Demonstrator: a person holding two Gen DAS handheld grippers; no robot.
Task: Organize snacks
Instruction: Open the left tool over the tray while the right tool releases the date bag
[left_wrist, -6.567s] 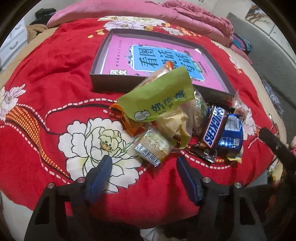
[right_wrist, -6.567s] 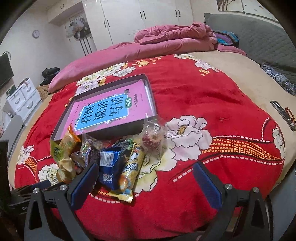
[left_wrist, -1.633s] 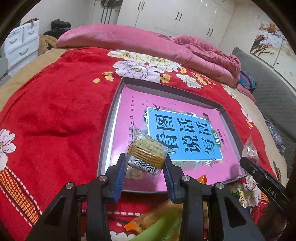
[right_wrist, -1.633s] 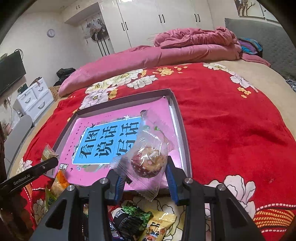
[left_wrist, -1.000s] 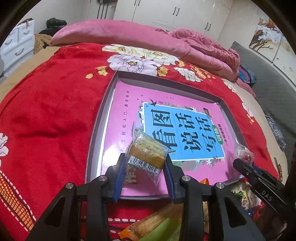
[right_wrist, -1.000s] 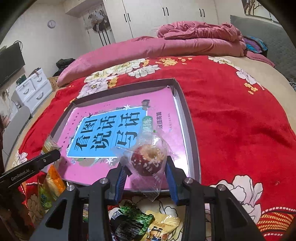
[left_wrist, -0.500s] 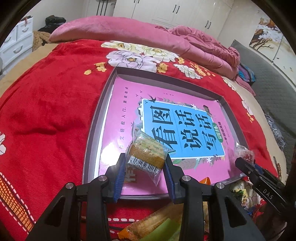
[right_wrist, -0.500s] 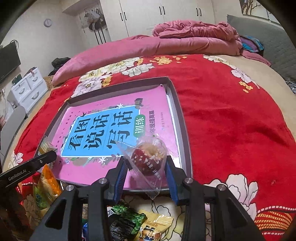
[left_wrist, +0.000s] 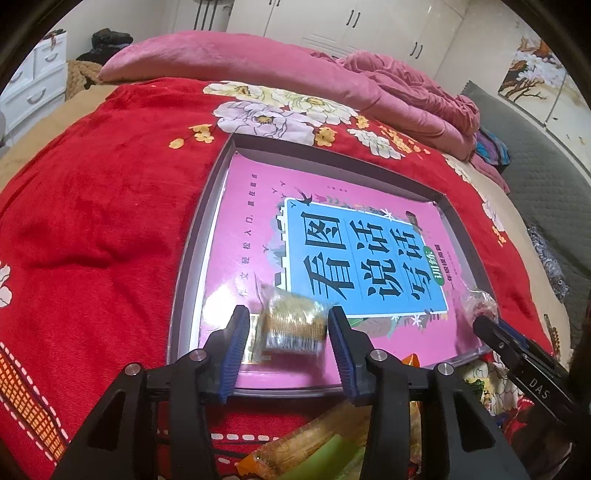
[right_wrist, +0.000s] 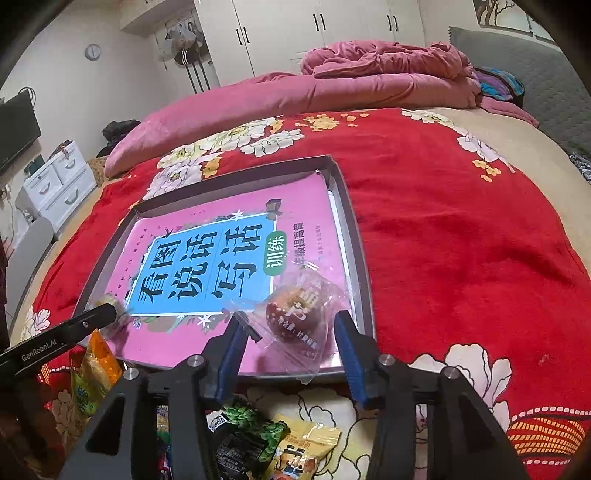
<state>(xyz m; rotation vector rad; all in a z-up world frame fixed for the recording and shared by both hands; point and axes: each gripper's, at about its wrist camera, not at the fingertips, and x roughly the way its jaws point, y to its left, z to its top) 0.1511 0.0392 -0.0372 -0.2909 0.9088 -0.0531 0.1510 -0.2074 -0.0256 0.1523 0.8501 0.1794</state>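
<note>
Jaws of my left gripper (left_wrist: 284, 341) parted, gold wafer packet (left_wrist: 291, 325) loose between them over tray (left_wrist: 192, 266). My right gripper (right_wrist: 290, 341) parted too, red candy packet (right_wrist: 295, 310) between fingers.

A: What colours did the flat pink book cover (left_wrist: 251, 236) carry?
B: A blue panel with black characters, plus a green badge.

A: And the soft red blanket (right_wrist: 461, 236)?
B: Cream and yellow flowers, with white dashes and orange grids near the edge.
</note>
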